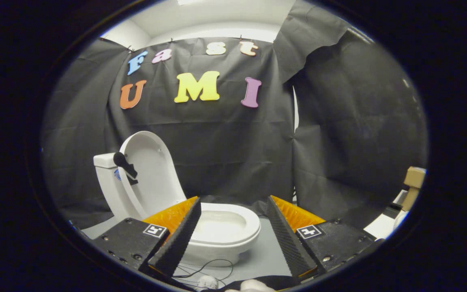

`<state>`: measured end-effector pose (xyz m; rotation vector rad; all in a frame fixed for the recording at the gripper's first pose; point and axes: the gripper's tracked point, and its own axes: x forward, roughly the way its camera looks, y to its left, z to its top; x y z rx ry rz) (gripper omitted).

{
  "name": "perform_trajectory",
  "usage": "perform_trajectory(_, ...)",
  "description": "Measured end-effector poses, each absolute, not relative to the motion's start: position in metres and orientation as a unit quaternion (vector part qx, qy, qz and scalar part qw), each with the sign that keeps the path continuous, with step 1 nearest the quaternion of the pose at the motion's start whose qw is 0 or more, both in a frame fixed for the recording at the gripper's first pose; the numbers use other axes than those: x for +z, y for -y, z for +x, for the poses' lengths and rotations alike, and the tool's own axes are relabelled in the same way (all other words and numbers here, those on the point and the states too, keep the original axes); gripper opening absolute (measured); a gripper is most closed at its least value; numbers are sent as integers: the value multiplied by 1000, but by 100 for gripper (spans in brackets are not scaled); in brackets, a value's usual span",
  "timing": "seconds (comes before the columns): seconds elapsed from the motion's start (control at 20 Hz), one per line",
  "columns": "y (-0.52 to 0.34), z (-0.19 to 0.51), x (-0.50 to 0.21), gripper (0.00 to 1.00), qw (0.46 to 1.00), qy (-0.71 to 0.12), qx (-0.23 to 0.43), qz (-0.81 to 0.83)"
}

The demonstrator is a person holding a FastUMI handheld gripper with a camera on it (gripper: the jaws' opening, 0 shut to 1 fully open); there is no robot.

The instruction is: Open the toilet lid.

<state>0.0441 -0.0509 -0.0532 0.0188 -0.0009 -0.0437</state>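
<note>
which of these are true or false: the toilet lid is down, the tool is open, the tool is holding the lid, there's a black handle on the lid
1. The toilet lid is down. False: it stands raised, leaning back by the tank.
2. The tool is open. True: its fingers are spread apart.
3. The tool holds the lid. False: nothing is between its fingers; the seat lies just ahead.
4. A black handle sits on the lid's edge. True.

Around you, creased black cloth (233, 146) drapes the booth's walls; a pale grey floor (266, 253) lies below and a white ceiling (217, 16) above.
</note>
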Motion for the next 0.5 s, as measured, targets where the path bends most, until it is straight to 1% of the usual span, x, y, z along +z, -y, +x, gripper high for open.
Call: perform_trajectory(0.5, 50, 43, -54, 100, 1000, -5, -15, 12)
